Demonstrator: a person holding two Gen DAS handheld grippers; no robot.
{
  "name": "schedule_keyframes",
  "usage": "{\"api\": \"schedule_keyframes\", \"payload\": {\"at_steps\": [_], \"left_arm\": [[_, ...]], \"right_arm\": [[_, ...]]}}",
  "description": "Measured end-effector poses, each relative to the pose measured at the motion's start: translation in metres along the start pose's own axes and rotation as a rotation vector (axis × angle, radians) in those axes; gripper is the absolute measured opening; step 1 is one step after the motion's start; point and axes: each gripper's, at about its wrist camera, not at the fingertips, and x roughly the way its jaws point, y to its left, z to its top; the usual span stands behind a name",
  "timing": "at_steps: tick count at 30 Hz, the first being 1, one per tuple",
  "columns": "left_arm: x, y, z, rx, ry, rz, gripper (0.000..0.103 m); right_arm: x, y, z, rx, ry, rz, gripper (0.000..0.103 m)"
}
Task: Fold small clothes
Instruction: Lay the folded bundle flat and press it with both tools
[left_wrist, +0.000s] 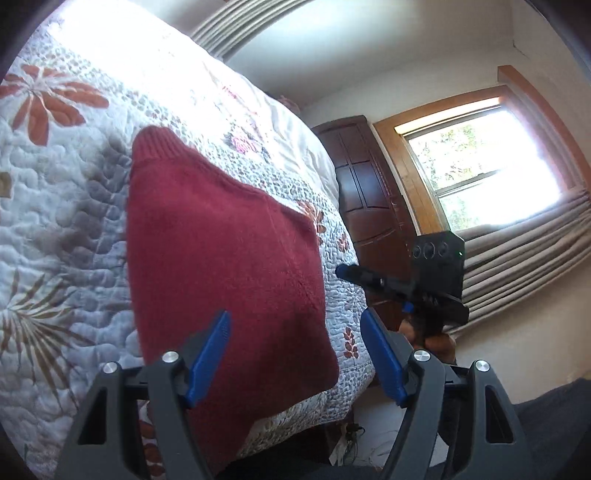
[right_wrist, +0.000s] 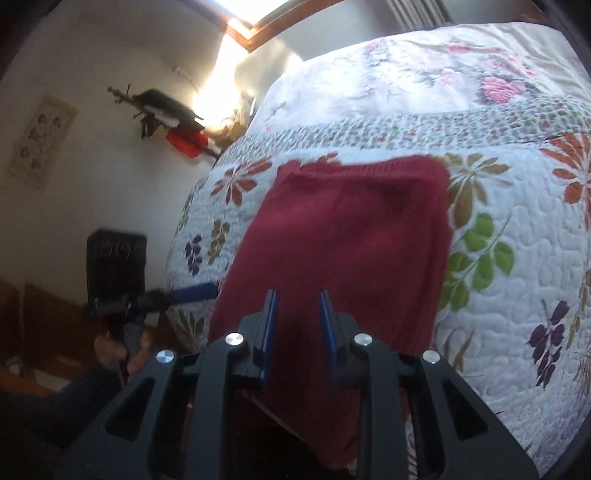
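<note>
Sunlit window (left_wrist: 491, 166), dark wooden wardrobe (left_wrist: 369, 192), quilted bed (left_wrist: 55, 206).

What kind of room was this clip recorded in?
Most likely a bedroom: a red knit garment lies on a bed's floral quilt, beside a dark wooden wardrobe and curtained window.

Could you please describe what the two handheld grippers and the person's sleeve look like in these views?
Both grippers are alike: the left gripper and right gripper have black angular frames with triangular cut-outs, round silver bolt heads and flat blue finger pads. Seen from the side, each carries a black box with round lenses above a pistol-style handle. The person's sleeve is dark.
</note>
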Motion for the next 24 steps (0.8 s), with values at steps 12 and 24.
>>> {"api": "schedule_keyframes", "payload": {"at_steps": [12,24], "left_arm": [[-0.005,-0.014,-0.025,0.058,0.027,-0.017,0.072],[0.009,0.021,-0.066,-0.085,0.051,-0.037,0.064]], "right_arm": [[-0.013,0.006,-0.027,-0.043,0.021,-0.013,0.011],[0.004,-0.025,-0.069,0.057,0.067,-0.092,0.000]]}}
